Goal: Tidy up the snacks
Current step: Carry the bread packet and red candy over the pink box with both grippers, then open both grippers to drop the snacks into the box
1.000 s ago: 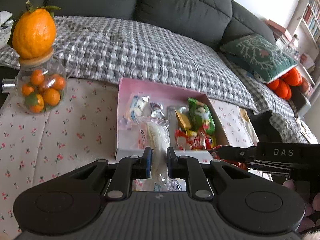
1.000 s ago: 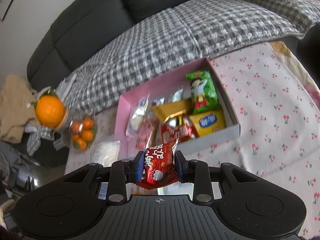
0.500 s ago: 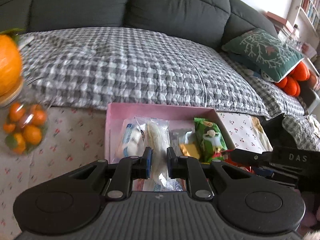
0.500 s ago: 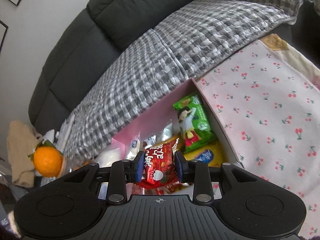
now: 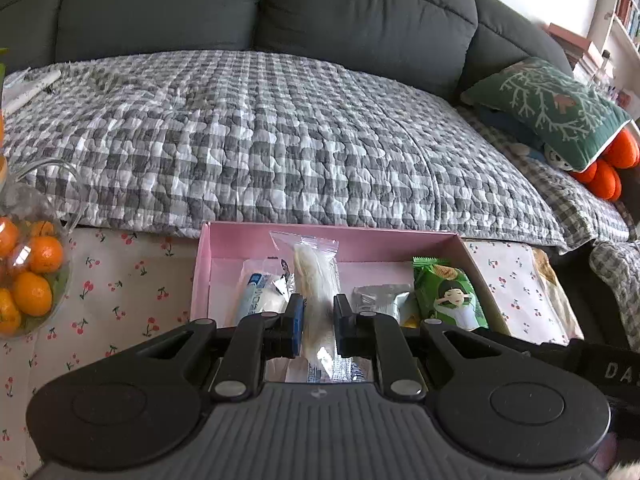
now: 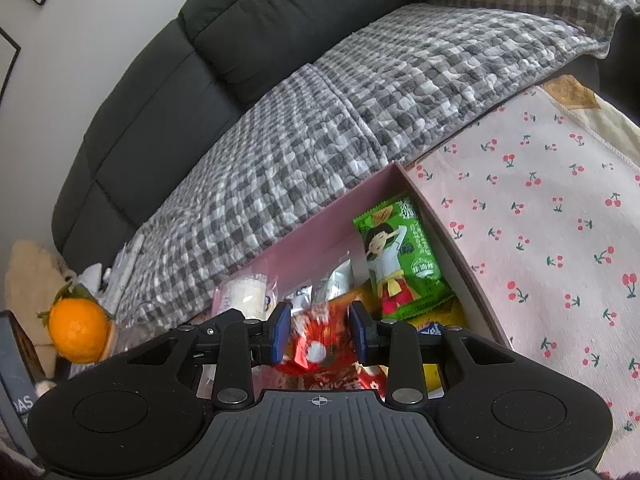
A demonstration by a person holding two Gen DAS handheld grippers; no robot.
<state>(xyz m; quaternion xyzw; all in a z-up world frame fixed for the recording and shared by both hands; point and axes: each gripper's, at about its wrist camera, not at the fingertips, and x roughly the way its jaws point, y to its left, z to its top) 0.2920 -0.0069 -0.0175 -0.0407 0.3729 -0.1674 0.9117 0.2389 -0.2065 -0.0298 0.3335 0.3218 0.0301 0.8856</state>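
A pink box (image 5: 280, 246) (image 6: 320, 236) on the cherry-print cloth holds several snack packets, among them a green packet (image 5: 448, 296) (image 6: 400, 256). My left gripper (image 5: 316, 324) is shut on a clear bag with a white snack (image 5: 316, 280) and holds it over the box's left half. My right gripper (image 6: 319, 330) has widened around a red snack packet (image 6: 320, 348), which is blurred and low between the fingers, over the box.
A glass jar of small oranges (image 5: 28, 284) stands left of the box, with a large orange (image 6: 78, 330) on top. A grey sofa with a checked blanket (image 5: 280, 132) runs behind. A green cushion (image 5: 552, 104) lies at the right.
Both grippers moved forward over the box. My right gripper's fingers have spread and the red packet has slipped lower between them. My left gripper still holds the clear bag.
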